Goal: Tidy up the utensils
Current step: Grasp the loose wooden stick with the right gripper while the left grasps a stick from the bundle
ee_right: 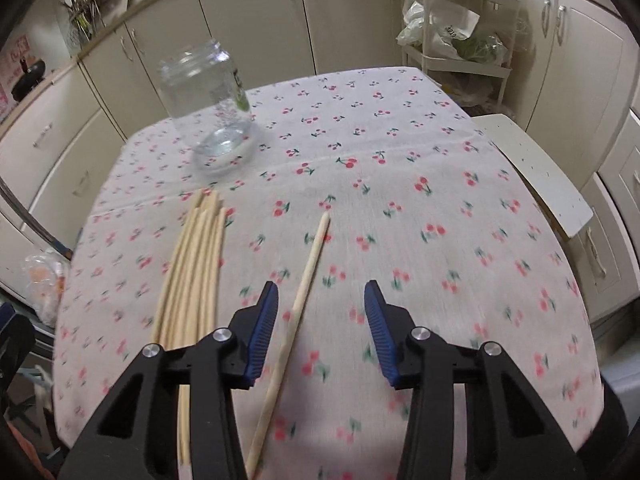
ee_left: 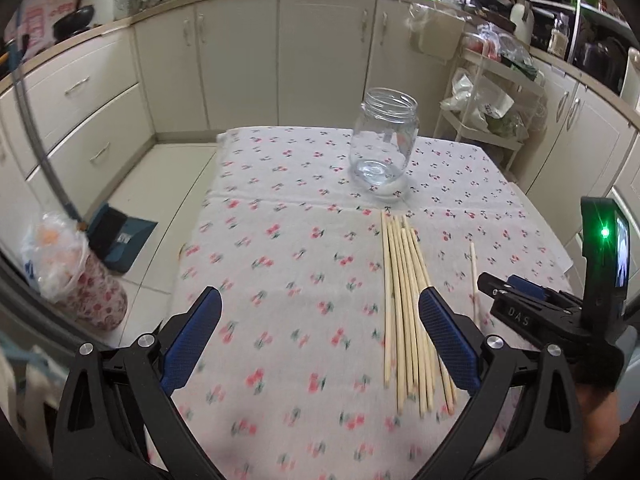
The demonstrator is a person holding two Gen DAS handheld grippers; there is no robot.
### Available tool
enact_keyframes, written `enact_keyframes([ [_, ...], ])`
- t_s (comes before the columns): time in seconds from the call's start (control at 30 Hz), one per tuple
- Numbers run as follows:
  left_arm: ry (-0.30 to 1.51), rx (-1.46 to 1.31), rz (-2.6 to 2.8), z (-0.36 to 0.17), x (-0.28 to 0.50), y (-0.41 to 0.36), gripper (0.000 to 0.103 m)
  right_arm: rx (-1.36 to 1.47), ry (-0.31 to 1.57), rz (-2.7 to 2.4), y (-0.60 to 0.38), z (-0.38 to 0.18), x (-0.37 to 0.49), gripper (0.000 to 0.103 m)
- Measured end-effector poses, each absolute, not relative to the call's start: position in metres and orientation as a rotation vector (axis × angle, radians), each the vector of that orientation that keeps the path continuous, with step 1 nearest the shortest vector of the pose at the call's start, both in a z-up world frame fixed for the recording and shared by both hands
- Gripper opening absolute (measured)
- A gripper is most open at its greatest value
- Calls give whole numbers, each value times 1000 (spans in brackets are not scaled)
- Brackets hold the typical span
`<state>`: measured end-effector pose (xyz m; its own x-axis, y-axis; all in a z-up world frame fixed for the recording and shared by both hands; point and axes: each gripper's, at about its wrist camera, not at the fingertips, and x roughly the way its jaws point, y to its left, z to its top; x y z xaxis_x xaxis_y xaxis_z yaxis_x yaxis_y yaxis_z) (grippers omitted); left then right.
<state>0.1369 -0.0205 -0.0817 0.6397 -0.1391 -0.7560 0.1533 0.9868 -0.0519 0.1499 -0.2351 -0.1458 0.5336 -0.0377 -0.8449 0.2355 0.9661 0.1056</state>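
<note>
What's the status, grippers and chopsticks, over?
Left gripper open, empty. Right gripper open over single chopstick, not gripped. Bundle flat on cloth; jar upright, empty. Nothing blocking.

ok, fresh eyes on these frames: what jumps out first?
The empty glass jar standing upright at the far side of the cherry-print tablecloth. Nearer, a bundle of chopsticks lies flat, with a single chopstick apart to its right, between the fingers of the open right gripper.

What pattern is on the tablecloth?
Small red cherries with green leaves on a white tablecloth; clearest in the right wrist view.
</note>
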Motion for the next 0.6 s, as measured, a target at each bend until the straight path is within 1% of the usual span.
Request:
enact_keyframes([
  [0.03, 864, 27, -172, -86, 145, -25, 95, 205, 1004, -164, -234, -148, 154, 41],
  [0.1, 873, 37, -184, -98, 163, -36, 94, 176, 1026, -154, -233, -155, 163, 31],
  [0.17, 892, 35, -201, -108, 178, -43, 88, 121, 1012, -142, -231, -157, 165, 27],
  [0.2, 898, 30, -213, -111, 183, -46, 87, 97, 1009, -130, -231, -157, 166, 20],
  [0.3, 905, 49, -237, -122, 202, -61, 80, 49, 1001, -76, -236, -157, 171, 10],
  [0.37, 920, 68, -250, -131, 213, -70, 73, 47, 993, -55, -241, -158, 174, 9],
  [0.43, 953, 80, -261, -142, 225, -77, 68, 65, 983, -31, -247, -158, 176, 9],
  [0.6, 980, 127, -230, -157, 234, -85, 66, 96, 954, -9, -249, -160, 173, 9],
])
